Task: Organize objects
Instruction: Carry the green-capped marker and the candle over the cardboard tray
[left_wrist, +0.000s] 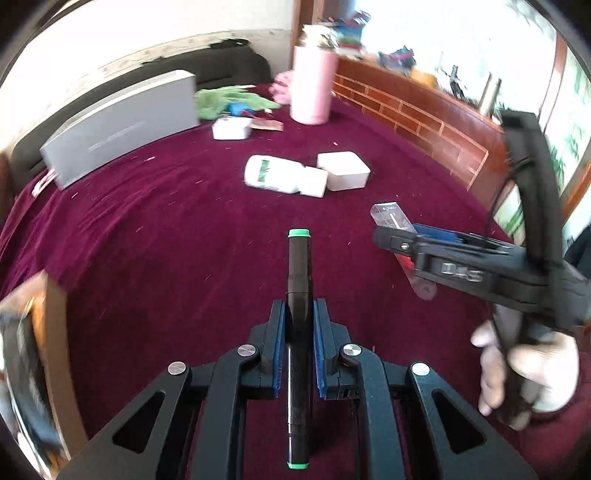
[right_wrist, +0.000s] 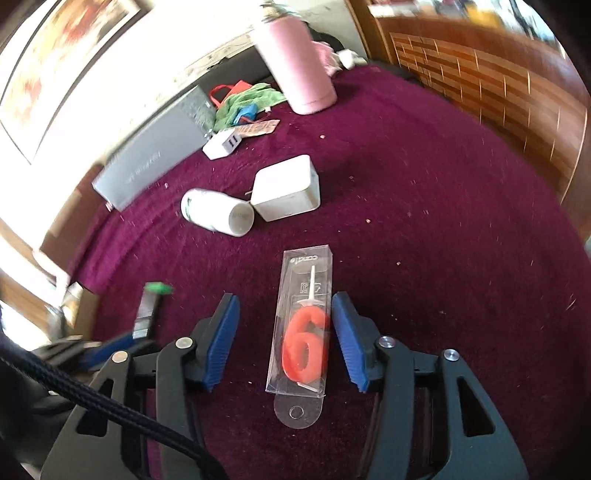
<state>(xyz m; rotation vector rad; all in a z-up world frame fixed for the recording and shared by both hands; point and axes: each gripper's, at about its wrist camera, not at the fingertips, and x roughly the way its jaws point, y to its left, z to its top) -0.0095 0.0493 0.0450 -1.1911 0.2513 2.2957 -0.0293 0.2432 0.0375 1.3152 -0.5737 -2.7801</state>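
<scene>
My left gripper (left_wrist: 298, 314) is shut on a black marker (left_wrist: 299, 280) with green end caps, held above the maroon cloth (left_wrist: 166, 240); the marker also shows in the right wrist view (right_wrist: 147, 314). My right gripper (right_wrist: 284, 325) is open, its blue pads on either side of a clear packet with a red number candle (right_wrist: 304, 332) that lies on the cloth. The right gripper (left_wrist: 391, 240) shows in the left wrist view over the packet (left_wrist: 389, 216). A white bottle (right_wrist: 218, 216) lies on its side beside a white box (right_wrist: 286, 188).
A grey box (right_wrist: 155, 155), a white charger (right_wrist: 223, 144), a green cloth (right_wrist: 247, 99) and a tall pink flask (right_wrist: 299, 62) stand at the back of the table. A wooden bench back (right_wrist: 480, 85) runs along the right.
</scene>
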